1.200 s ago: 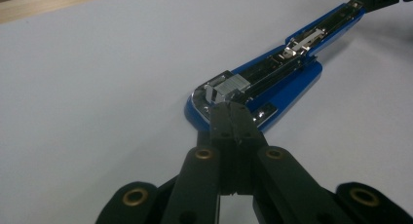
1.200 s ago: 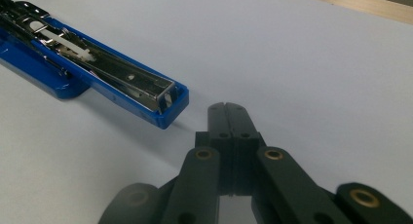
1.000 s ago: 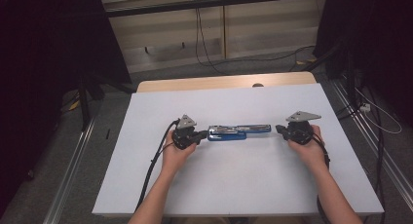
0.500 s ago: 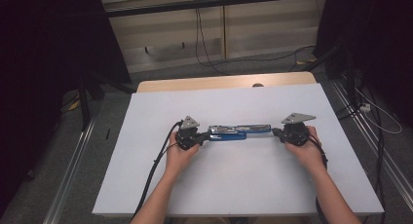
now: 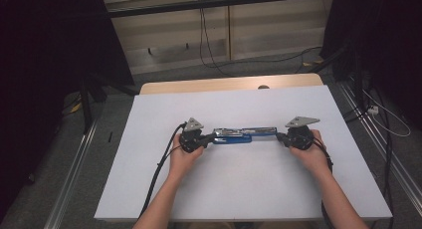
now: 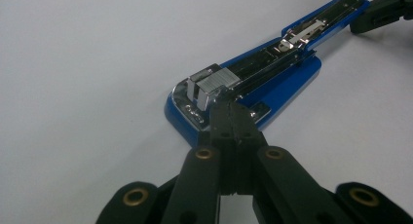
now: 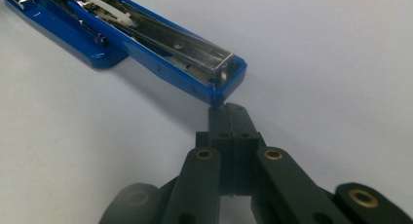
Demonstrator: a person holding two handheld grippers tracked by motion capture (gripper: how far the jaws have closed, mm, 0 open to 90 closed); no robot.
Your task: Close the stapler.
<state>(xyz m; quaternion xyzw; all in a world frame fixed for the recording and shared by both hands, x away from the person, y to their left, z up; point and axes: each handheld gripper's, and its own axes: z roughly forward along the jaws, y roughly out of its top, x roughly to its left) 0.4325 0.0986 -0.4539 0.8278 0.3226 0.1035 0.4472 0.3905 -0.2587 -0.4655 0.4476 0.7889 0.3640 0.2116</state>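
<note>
A blue stapler [image 5: 244, 135] lies swung open flat on the white table, its metal staple track facing up. My left gripper [image 5: 210, 138] is shut, jaws pressed together with nothing between them. Its tip [image 6: 233, 112] rests against the stapler [image 6: 272, 73] by the silver staple block over the base. My right gripper [image 5: 279, 136] is also shut and holds nothing. In the right gripper view its tip [image 7: 229, 111] touches the blue end of the stapler's opened top arm [image 7: 160, 44]. The right gripper [image 6: 377, 14] also shows far off in the left gripper view.
The white tabletop [image 5: 249, 189] spreads wide around the stapler. A wooden strip [image 5: 229, 83] runs along its far edge. Cables [image 5: 209, 50] lie on the floor behind, and metal rails [image 5: 383, 154] flank the table.
My right gripper has slid a little to the left, up to the stapler's right end. The left gripper and the stapler have stayed where they were.
</note>
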